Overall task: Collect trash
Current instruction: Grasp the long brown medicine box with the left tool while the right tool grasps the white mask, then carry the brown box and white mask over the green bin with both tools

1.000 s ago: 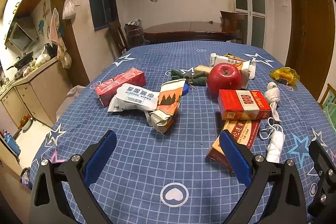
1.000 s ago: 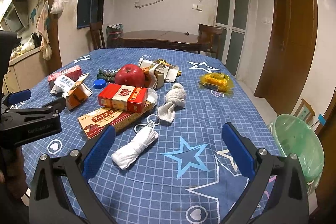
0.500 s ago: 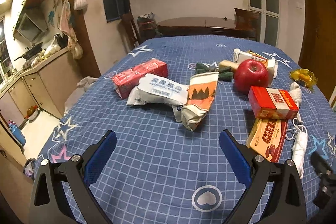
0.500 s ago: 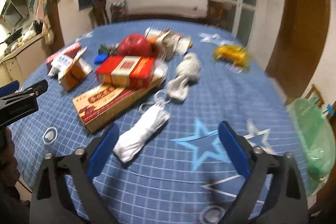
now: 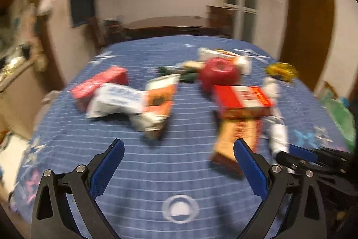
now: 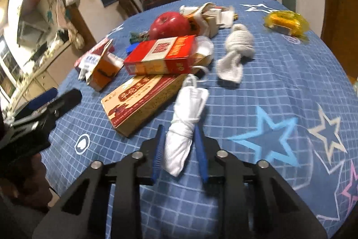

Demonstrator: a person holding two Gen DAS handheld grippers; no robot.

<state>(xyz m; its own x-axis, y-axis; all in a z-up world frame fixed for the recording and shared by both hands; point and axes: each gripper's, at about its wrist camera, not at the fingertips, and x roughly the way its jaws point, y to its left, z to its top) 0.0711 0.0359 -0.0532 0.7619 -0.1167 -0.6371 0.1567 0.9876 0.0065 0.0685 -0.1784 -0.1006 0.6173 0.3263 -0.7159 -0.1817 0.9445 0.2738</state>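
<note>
My right gripper [image 6: 179, 133] has closed around the near end of a rolled white cloth bundle [image 6: 188, 118] that lies on the blue star tablecloth [image 6: 279, 91]; the blue pads touch its sides. My left gripper [image 5: 176, 149] is open and empty above the tablecloth, short of a crumpled orange carton [image 5: 156, 109]. A red box [image 6: 161, 55] lies on a long orange box [image 6: 143, 97]. A red apple [image 6: 170, 24], a second white cloth [image 6: 237, 50] and a yellow wrapper [image 6: 286, 20] lie beyond. The left wrist view is blurred.
A wipes packet [image 5: 114, 97] and a red carton [image 5: 100, 82] lie at the left. Torn white cartons [image 6: 210, 15] sit behind the apple. A green-lined bin [image 5: 342, 113] stands off the table's right edge. A wooden table [image 5: 170, 26] stands behind.
My right gripper dropped forward and closed from wide open onto the rolled white cloth. My left gripper swung right and stayed open.
</note>
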